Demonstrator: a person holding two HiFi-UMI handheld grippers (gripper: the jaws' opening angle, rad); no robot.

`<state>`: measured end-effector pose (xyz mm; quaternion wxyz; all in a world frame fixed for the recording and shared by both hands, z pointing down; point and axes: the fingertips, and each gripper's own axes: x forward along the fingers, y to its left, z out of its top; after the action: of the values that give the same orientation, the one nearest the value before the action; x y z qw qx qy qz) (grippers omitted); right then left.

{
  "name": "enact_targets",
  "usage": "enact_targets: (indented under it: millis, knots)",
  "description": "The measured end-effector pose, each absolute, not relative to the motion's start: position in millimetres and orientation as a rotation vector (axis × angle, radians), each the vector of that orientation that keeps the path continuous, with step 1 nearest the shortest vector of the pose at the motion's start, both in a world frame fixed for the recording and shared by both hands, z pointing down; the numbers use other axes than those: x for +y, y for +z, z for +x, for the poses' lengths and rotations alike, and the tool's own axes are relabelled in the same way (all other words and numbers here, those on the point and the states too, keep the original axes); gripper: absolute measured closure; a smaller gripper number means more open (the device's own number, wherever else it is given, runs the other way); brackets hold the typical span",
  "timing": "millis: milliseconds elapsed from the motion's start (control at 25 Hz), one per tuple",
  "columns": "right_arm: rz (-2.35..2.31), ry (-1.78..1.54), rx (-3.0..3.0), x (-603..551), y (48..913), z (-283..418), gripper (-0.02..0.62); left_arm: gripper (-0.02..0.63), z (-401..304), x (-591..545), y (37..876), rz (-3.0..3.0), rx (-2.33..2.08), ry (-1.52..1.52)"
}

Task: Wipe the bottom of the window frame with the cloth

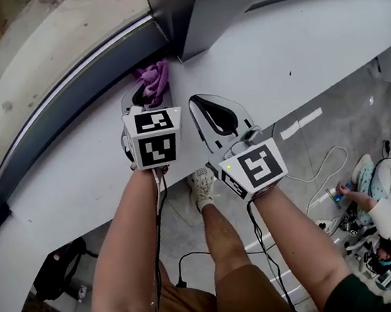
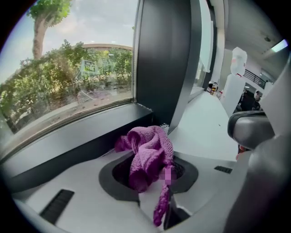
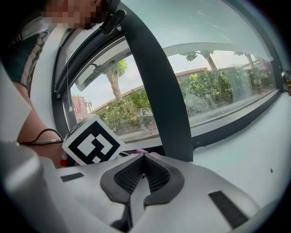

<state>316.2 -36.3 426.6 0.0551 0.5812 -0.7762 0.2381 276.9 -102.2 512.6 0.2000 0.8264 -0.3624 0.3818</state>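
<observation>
the left gripper [image 2: 150,175] has its fingers [image 2: 77,182] clamped on the purple cloth [image 2: 146,154], which bunches up out of them right at the foot of the dark post [image 2: 161,59]. the cloth lies by the black bottom frame [image 1: 68,108] just left of the post, above the white sill [image 1: 289,54]; whether it actually touches the frame is hard to tell. the right gripper [image 3: 144,157] is held over the sill on the near side of the post, close beside the left one, its fingers [image 3: 213,191] pressed together with nothing between them. glass [image 2: 68,77] runs left of the post, with trees beyond.
</observation>
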Motion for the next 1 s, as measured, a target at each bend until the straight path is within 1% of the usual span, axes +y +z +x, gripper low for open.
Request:
enact_targets:
  millis: [120,400,1000]
  knots:
    - [1.766,0.716,-2.344,-36.9,428.3,323.2,0.581,0.482,296.0,-99.5,514.0,2.329,-0.962,1.083]
    - [1.8,0.715,-2.291,-33.5,435.0,351.1,0.581,0.482,300.1,-99.7,514.0,2.339,-0.949,1.063]
    - [1.848,0.708,-2.267,-17.9,430.8,361.4,0.581,0.483,315.4,-69.2,515.2,2.426,-0.837,1.159]
